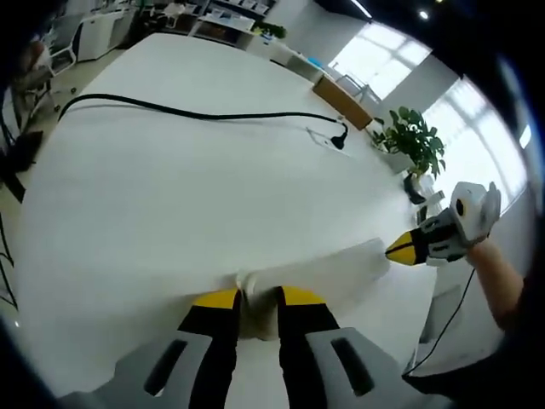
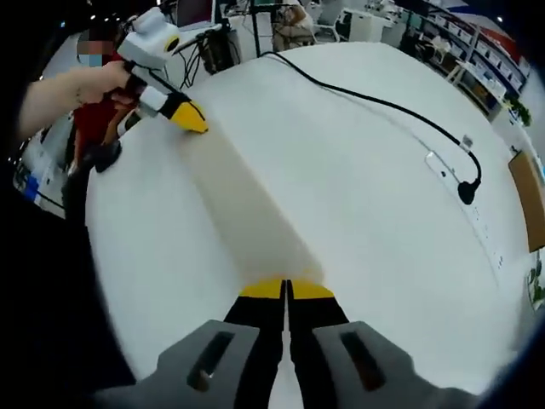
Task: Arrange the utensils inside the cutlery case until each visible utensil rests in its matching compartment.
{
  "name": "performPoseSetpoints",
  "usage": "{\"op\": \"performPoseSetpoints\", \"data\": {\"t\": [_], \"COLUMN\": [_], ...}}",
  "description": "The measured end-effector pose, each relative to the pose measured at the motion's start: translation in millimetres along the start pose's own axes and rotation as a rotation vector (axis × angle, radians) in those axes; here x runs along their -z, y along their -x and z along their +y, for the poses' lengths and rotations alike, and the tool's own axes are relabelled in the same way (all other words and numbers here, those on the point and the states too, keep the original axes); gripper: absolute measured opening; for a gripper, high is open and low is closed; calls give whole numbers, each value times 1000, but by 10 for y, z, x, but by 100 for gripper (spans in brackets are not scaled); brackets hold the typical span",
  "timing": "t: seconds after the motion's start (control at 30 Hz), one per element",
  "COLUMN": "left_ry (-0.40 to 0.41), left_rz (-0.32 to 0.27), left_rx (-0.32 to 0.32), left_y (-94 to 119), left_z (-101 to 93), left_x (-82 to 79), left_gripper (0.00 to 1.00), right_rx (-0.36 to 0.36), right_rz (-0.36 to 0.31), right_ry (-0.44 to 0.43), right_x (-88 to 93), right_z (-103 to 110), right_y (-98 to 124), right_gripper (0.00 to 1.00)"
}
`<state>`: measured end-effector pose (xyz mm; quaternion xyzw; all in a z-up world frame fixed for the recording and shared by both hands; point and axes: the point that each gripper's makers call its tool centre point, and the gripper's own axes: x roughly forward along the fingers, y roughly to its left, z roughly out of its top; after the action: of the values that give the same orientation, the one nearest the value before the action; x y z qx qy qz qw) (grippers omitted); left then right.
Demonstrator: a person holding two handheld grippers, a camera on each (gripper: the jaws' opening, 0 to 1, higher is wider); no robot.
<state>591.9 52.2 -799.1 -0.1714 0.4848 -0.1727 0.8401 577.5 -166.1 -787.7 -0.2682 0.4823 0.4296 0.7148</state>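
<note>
We count two hand-held grippers, one sheet of white cloth and one bench. In the left gripper view, the left hand-held gripper point(image 1: 256, 296) rises from the bottom centre, its two yellow-tipped jaws clenched on a bunched fold of the white cloth point(image 1: 255, 308). The right hand-held gripper point(image 1: 400, 250) comes in at the right edge of the frame, with its tips at the cloth's border.

In the right gripper view, the right hand-held gripper point(image 2: 287, 288) sits at the bottom centre. Its jaws are pressed together on the end of a raised ridge of the cloth point(image 2: 255, 221). That ridge runs to the upper left of the frame, where the left hand-held gripper point(image 2: 194, 119) meets it, held by a person's hand point(image 2: 94, 81).

The cloth lies on the white bench point(image 2: 383, 170), and we cannot tell where the cloth ends. One black cable point(image 1: 196, 112) crosses the upper part of the frame, and one potted plant point(image 1: 415, 141) stands at the upper right.
</note>
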Motion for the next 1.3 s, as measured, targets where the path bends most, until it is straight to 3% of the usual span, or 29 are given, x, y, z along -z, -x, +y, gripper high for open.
{"op": "performPoseSetpoints", "data": {"t": [0.07,0.2,0.27,0.43,0.63,0.97,1.3], "left_ry": [-9,-16,-14,-17,-19,-17,-17], "left_rz": [-2,-6,-5,-12,-13,-19,-26], "left_rx": [-6,-10,-12,-21,-21,-17,-8], "left_y": [-7,-9,-8,-8,-8,3,6], "left_z": [6,5,3,0,1,-21,-31], "left_x": [-3,-11,-10,-3,1,18,20], "left_gripper": [17,17,17,17,17,17,17], "right_rx": [18,42,47,39,7,8,9], "right_rz": [40,141,161,187,209,248,256], "right_ry": [52,63,67,100,79,165,143], "right_x": [0,4,-19,-10,-12,-20,-20], "right_z": [0,-8,0,-8,-13,19,2], "right_y": [-16,-83,-84,-83,-78,-89,-77], "right_gripper": [0,0,0,0,0,0,0]}}
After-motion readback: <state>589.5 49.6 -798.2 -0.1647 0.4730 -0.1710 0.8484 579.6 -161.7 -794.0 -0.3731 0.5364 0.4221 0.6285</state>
